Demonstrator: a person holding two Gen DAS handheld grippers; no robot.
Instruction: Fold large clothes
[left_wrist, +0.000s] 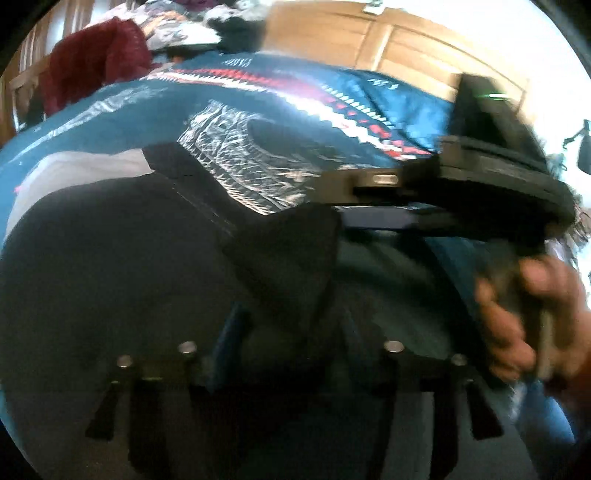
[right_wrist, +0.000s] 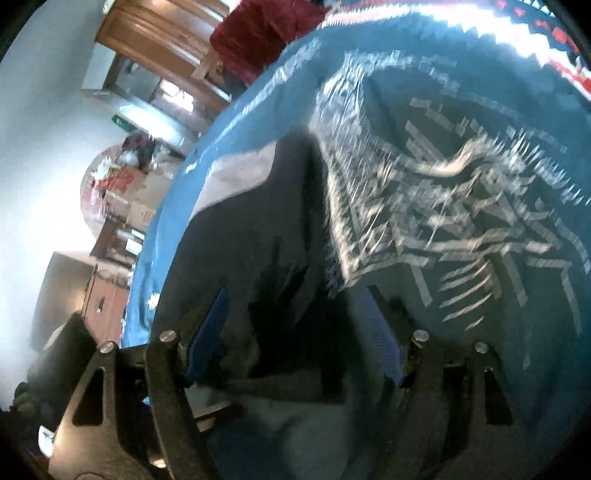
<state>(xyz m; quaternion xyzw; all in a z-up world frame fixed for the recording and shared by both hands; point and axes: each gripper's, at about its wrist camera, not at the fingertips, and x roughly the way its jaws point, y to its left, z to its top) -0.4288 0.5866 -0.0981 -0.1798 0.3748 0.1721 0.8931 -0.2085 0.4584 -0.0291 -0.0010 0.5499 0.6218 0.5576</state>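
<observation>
1. Left wrist view: nearest the lens, the left tongs are clamped on a fold of the dark navy cotton T-shirt with a white scaly dragon print; cloth bunches between the two blue-padded fingers and hides their tips. The shirt lies on a blue bedspread with a red-and-white zigzag band, which covers a bed. To the right, a hand grips the black handle of the right tongs, seen side-on and blurred.
2. The same view, further off: a dark red knitted garment sits heaped at the far edge of the bed, well apart from the shirt, with wooden cupboard doors behind.
3. Right wrist view: the right tongs stand apart, their blue ribbed pads either side of a dark hanging fold, so I cannot tell whether they pinch it. The printed front spreads above, blurred.
4. Handling, as I judge it: the shirt is light, limp and unbreakable, and will sag and slide, not hold a crease. Best taken at a hem or shoulder seam, where doubled cloth gives the pads something to bite.
</observation>
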